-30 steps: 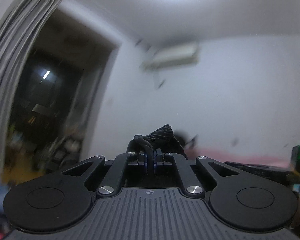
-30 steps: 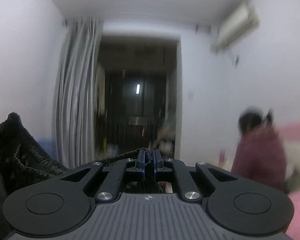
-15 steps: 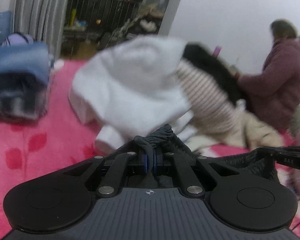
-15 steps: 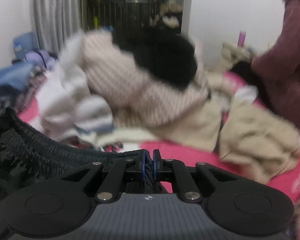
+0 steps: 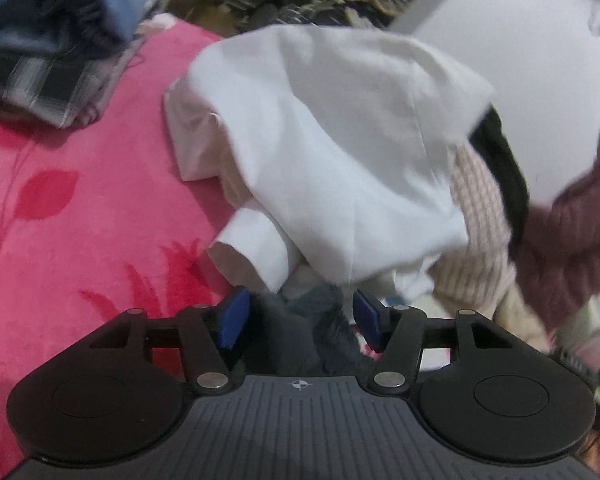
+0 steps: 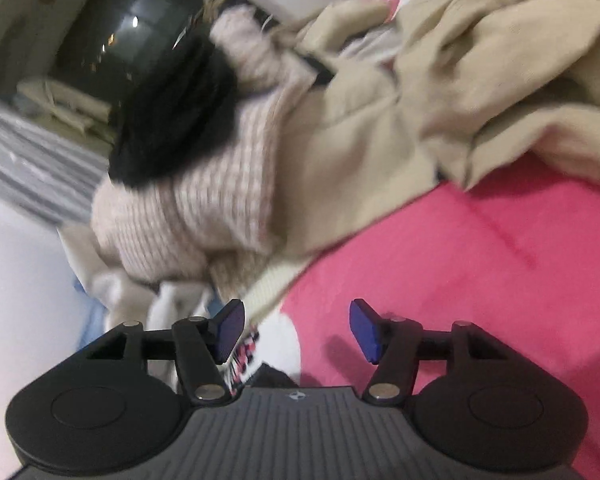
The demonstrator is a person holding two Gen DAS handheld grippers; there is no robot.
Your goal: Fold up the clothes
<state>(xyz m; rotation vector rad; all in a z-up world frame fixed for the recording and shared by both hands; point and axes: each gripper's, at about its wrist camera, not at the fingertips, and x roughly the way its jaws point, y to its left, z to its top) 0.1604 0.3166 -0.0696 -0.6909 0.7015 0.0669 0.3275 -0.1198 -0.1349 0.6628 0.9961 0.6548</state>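
My left gripper (image 5: pixel 300 321) hangs low over the pink blanket (image 5: pixel 60 208), its jaws opening. A dark grey garment (image 5: pixel 288 344) lies bunched and loose between the blue pads (image 5: pixel 234 322), which do not press on it. Just beyond it sits a white garment (image 5: pixel 320 140). My right gripper (image 6: pixel 297 332) is rolled to one side, its jaws opening too. Between its fingers I see only pink blanket (image 6: pixel 460 280) and a patterned white cloth (image 6: pixel 276 340). A dark scrap (image 6: pixel 272 378) shows at the gripper body's edge.
A heap of clothes lies ahead: a pink striped knit (image 6: pixel 204 208), a black fuzzy piece (image 6: pixel 176 120) and a beige garment (image 6: pixel 460 100). A folded stack (image 5: pixel 40 40) sits at the far left. A person's maroon sleeve (image 5: pixel 572 240) is at the right.
Both grippers swung down from facing the wall and doorway to facing the bed. Both were shut on the dark garment's edge; both now have their jaws apart. The right view has rolled.
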